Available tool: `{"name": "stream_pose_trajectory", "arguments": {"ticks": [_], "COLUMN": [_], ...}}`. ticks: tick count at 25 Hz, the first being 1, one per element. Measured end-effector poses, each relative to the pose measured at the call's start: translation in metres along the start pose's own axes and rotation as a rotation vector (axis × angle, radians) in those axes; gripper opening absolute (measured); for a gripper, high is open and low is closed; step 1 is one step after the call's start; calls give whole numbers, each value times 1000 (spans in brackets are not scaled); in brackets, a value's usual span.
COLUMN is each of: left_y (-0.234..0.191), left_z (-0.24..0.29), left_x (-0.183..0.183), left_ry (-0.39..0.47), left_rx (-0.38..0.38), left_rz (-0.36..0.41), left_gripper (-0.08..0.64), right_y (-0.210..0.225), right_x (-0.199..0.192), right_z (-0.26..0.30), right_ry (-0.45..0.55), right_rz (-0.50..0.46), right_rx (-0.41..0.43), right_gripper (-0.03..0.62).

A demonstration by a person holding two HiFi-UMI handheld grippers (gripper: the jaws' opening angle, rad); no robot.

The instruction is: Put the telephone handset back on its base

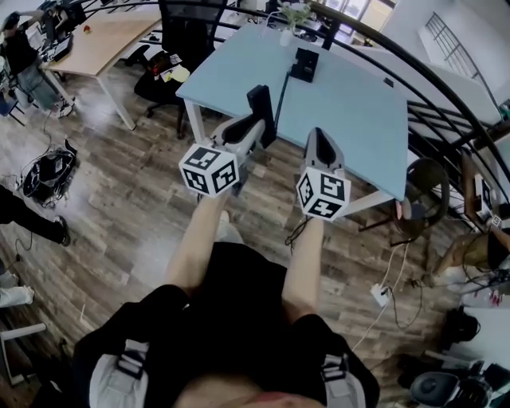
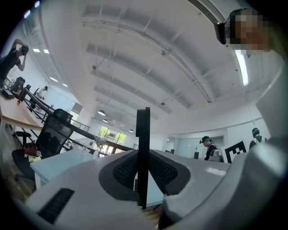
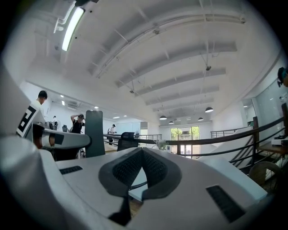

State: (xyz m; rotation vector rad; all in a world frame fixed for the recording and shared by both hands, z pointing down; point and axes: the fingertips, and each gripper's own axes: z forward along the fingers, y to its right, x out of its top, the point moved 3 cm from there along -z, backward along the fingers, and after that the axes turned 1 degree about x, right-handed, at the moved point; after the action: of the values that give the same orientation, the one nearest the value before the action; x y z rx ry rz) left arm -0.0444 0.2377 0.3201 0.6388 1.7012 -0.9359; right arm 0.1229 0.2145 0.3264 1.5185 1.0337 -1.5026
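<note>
handset (image 1: 260, 102) held off the table (image 1: 351, 111)
left gripper (image 2: 143, 155) clamps the handset edge-on; right gripper (image 3: 141, 152) is pinched closed, empty. only the head view shows the base (image 1: 304, 64), near the table's far edge.

Light-blue table (image 1: 351, 111) on white legs (image 1: 191, 119), standing on a wood-plank floor (image 1: 119, 207). On the top: black phone base (image 1: 304, 64) near the far middle. White vase (image 1: 285, 37) with a green plant (image 1: 296, 11) at the far edge, just beyond the base. Small dark item (image 1: 388, 82) toward the right, too small to identify.
</note>
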Motion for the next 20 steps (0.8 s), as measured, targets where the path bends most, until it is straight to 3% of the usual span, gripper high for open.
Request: {"name": "stream_pose_trajectory", "arguments": {"ticks": [11,20], "left_y": [-32,-94], "left_z": [55,153], "left_x": [-7,-29], "left_ry": [1,-37], "left_rx": [-37,-81], "left_rz": [-35,-77], "left_gripper": [64,64], "right_y": [33,84], "right_x": [-6,-38], "right_z": [41,121], "right_ry": [-1,-58], "right_rz": [-18,-12], "right_rx": [-13,-39], "right_gripper": [-6,-6]}}
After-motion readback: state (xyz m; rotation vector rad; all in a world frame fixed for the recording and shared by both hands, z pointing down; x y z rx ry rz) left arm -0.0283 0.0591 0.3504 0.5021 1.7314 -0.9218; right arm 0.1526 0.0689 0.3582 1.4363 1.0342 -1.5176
